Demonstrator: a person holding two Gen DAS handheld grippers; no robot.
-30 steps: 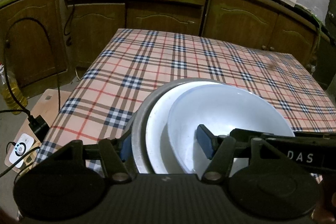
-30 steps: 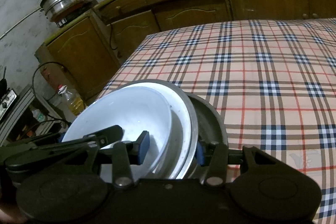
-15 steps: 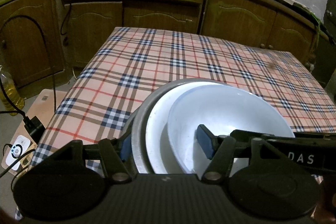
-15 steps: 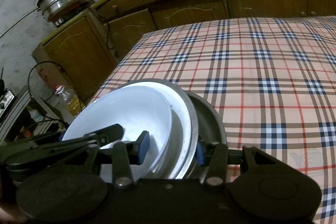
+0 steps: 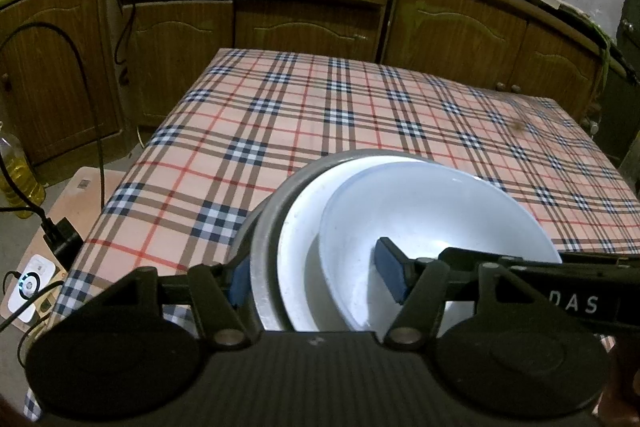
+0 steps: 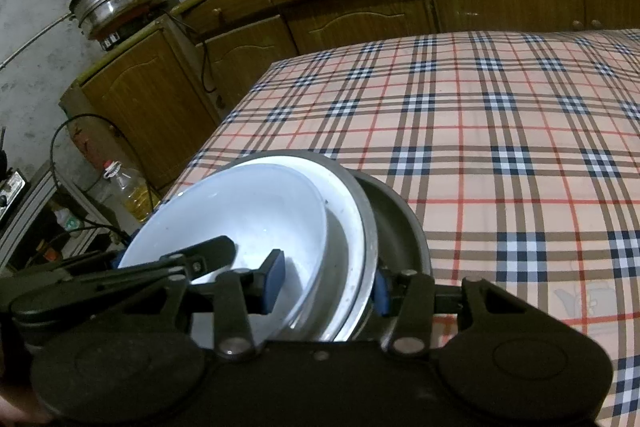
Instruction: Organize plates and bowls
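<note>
Plaid oilcloth in tan, red and navy covers the table [image 5: 320, 115], bare across the middle and far side; the whole stack of dishes sits at its near edge, toward the near left corner as the left wrist view shows it.

Largest in the stack is a grey metal plate [image 6: 404, 223], at the bottom and offset to the right. A metal-rimmed dish [image 5: 264, 239] nests over it, tilted, then a white plate [image 5: 304, 227], and innermost a white bowl [image 5: 432, 211] leaning toward the right hand's side. I judge the metal pieces stiff and fairly light, the white ones probably enamel or ceramic, so smooth, slippery and liable to chip if they knock together. Nested loosely and askew, they could slide on one another when lifted. The rims are the sensible hold, taken on two opposite sides so the pile stays level.

The left gripper [image 5: 316, 279] straddles the near left rims: its outer pad lies outside the metal-rimmed dish, its inner pad inside the white bowl, the jaws about half spread with the rims between. Whether the pads actually press I cannot tell for sure.

The right gripper [image 6: 328, 283] mirrors it on the opposite side, one pad inside the bowl, the other beyond the metal rim against the grey plate, jaws likewise partly spread around the rims.
</note>
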